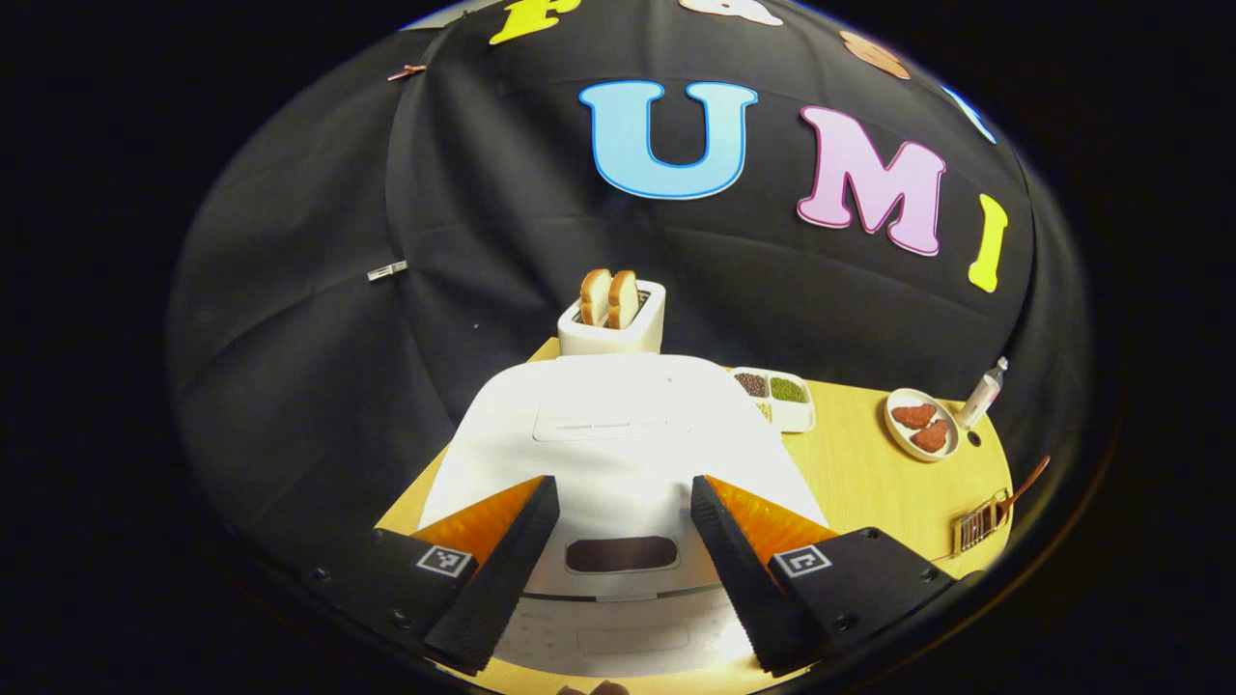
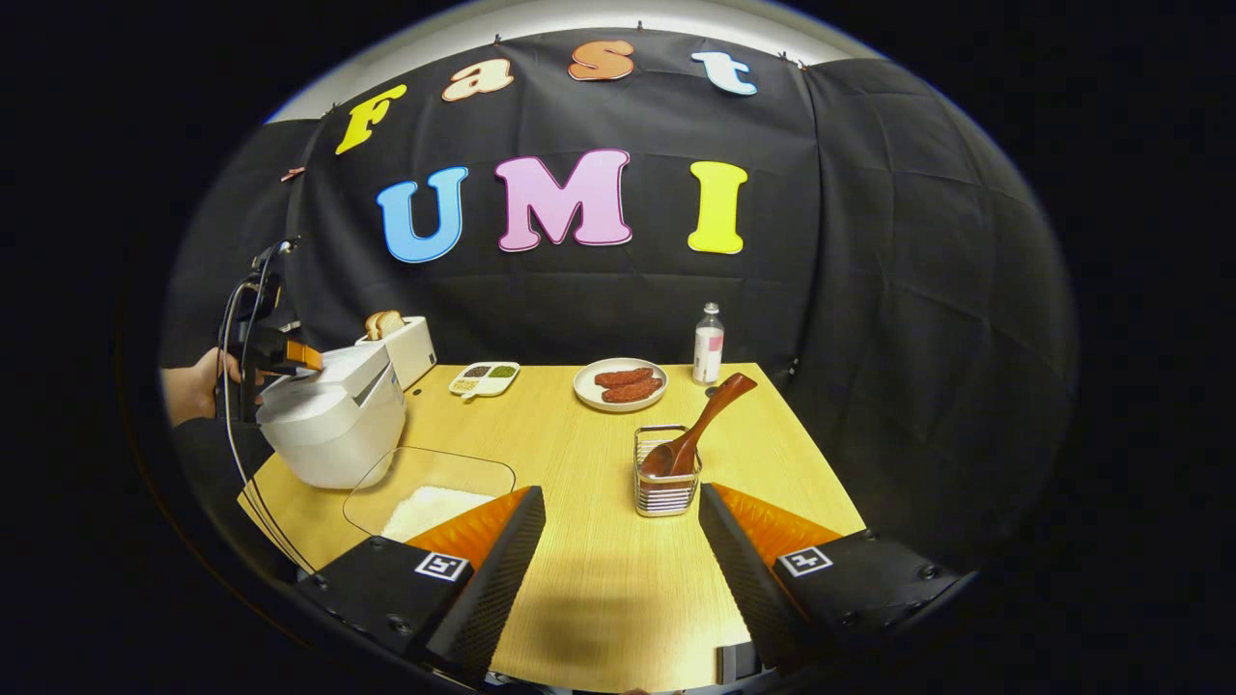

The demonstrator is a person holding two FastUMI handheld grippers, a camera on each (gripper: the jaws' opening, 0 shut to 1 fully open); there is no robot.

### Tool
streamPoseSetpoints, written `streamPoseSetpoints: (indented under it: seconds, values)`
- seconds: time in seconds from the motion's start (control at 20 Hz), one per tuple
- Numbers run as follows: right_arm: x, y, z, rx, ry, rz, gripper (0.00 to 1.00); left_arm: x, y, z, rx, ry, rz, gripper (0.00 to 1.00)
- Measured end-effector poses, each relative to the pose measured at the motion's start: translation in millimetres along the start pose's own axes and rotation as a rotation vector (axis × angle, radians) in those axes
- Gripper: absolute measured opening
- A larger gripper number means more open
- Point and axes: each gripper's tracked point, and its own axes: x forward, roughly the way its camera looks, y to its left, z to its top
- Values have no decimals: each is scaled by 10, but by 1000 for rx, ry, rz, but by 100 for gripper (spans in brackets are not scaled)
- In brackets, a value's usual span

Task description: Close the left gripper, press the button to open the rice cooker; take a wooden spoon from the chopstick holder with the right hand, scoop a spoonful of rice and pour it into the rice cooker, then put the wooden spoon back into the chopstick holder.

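Above the rice cooker, the left gripper hovers with its fingers spread wide, gripping nothing; the lid is down. Over the wooden table, the right gripper is likewise wide open and empty. Just ahead of it stands the wire chopstick holder with the wooden spoon leaning inside. A clear dish of rice sits beside the cooker.
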Motion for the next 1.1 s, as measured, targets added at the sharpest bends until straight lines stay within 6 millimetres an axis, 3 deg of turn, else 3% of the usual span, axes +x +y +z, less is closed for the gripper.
streamPoseSetpoints:
  seconds: [0.4, 0.6, 0.7, 0.8, 0.9, 1.1]
  values:
    - [4, 3, -91, 8, 22, 10, 100, 40, -10, -75, 5, -62, 16, 99]
    - [34, 88, -30, 11, 17, 33, 100, 3, -22, -37, 18, -44, 9, 99]
    - [24, 129, 65, -4, 0, 33, 100, -69, -48, 75, -3, -72, 0, 98]
    - [-19, 168, 247, -30, -44, 17, 100, -360, -164, 284, -20, -169, -53, 96]
    - [-125, 210, 418, -47, -85, -15, 100, -664, -124, 425, 0, -230, -63, 95]
    - [-443, 451, 852, -55, -199, -57, 100, -1475, -115, 747, 18, -383, -122, 95]
